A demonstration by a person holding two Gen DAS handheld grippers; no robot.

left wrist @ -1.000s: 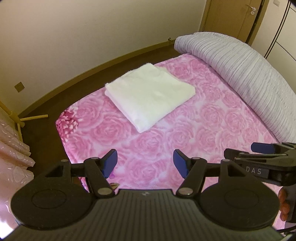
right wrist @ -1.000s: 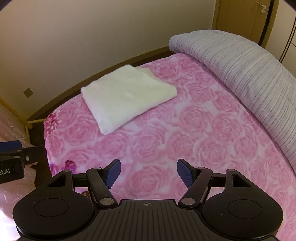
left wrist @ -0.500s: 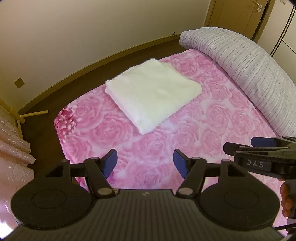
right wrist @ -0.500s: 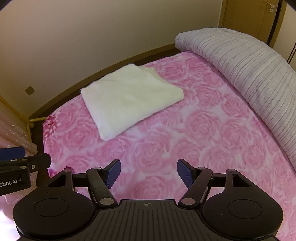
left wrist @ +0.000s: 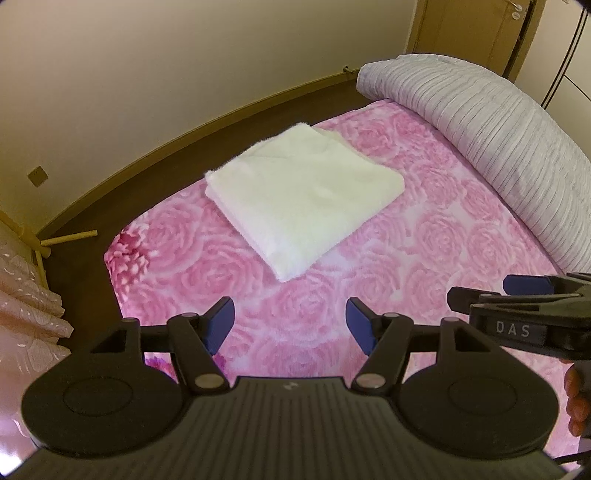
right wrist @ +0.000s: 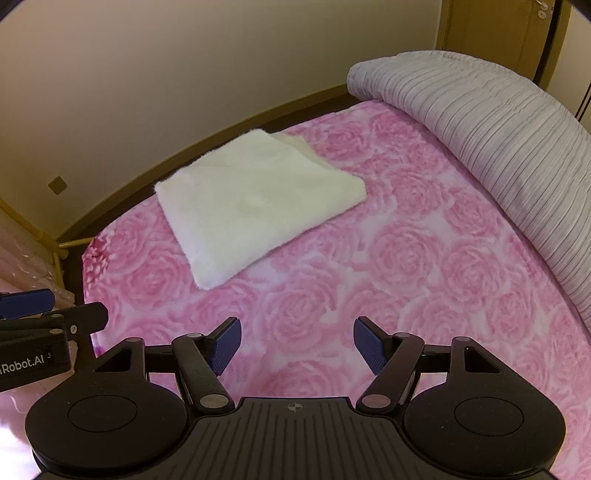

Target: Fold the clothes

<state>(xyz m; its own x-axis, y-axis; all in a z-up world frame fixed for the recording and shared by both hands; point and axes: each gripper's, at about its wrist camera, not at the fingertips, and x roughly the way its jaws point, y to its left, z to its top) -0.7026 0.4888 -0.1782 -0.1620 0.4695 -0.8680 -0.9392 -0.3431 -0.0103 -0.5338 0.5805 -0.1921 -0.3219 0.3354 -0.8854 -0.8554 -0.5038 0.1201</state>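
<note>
A white fluffy garment (left wrist: pixel 303 199) lies folded into a neat rectangle near the far corner of the bed; the right wrist view shows the folded garment (right wrist: pixel 255 206) from slightly to the right. My left gripper (left wrist: pixel 290 325) hovers open over the pink sheet, well short of it, with nothing between its blue pads. Equally short of the garment, my right gripper (right wrist: pixel 297 345) is open and empty too. The right gripper also shows at the right edge of the left wrist view, and the left one at the left edge of the right wrist view.
The bed has a pink rose-patterned sheet (left wrist: pixel 424 266). A rolled grey striped duvet (left wrist: pixel 491 136) runs along the bed's right side. Dark floor and a beige wall lie past the bed's far edge. A pink curtain (left wrist: pixel 26 306) hangs at the left, a wooden door (left wrist: pixel 465 33) at the back right.
Both grippers have drifted toward the bed, so the folded garment sits slightly larger and more central in both views. Their jaws stayed open at the same width.
</note>
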